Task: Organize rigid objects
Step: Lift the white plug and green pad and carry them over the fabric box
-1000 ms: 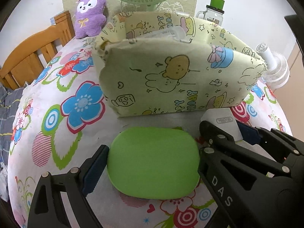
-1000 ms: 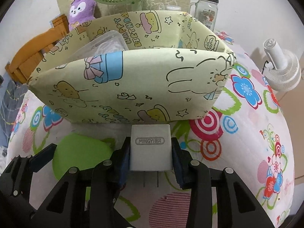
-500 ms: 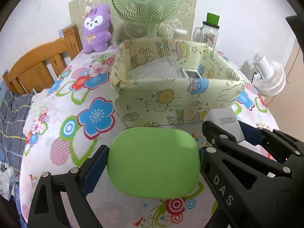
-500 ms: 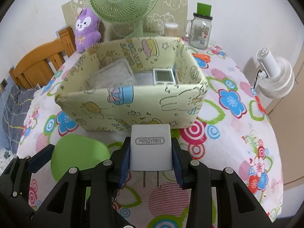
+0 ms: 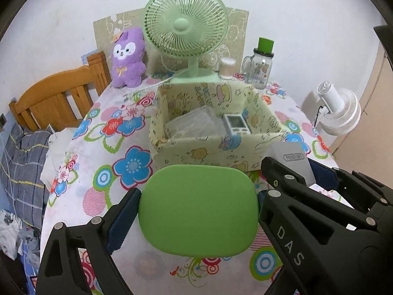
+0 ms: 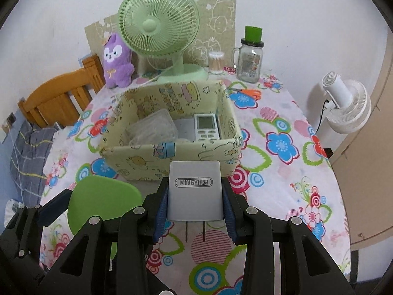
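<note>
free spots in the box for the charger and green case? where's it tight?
Box: bare floor in the middle, between the clear tray and the remote, is narrow. Left half is crowded by the tray. Outside, open tablecloth right of the box, up to the scissors. The back edge is packed: fan, jar, plush.

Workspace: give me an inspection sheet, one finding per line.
Surface: round table under a flowered cloth.
Job's things: green case and grey charger, both held; fabric bin holds a clear box and a remote.
Clutter: green fan, purple plush, jar, swab tub, scissors.
Grippers: left tool clamps the case; right tool clamps the charger.
Cables: fan cord.
Surroundings: wooden chair, white fan.
</note>
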Demonstrator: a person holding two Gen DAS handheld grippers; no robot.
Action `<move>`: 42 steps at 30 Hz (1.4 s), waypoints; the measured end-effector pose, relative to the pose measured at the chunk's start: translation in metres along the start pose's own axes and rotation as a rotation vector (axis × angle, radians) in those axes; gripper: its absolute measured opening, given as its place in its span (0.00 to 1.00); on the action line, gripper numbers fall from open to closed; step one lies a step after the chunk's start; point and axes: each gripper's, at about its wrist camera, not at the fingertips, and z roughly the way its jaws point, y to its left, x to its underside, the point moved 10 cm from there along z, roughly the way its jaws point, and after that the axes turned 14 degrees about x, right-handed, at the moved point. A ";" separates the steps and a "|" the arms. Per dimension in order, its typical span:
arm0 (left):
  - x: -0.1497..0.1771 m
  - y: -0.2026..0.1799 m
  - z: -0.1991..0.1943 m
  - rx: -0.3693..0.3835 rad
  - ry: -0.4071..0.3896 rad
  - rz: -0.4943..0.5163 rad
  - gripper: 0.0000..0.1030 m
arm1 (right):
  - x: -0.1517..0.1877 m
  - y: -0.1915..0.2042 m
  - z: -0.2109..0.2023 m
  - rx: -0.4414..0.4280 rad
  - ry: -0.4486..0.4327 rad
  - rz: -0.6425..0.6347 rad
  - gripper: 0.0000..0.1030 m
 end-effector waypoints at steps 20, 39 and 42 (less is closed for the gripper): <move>-0.045 -0.012 -0.035 0.018 -0.060 0.021 0.92 | -0.045 -0.010 -0.039 0.023 -0.059 0.033 0.41; -0.091 -0.003 -0.010 0.018 -0.069 0.000 0.92 | -0.092 -0.001 -0.010 0.017 -0.059 0.008 0.41; -0.095 -0.001 -0.003 0.014 -0.062 -0.004 0.92 | -0.097 0.002 -0.001 0.013 -0.051 0.003 0.41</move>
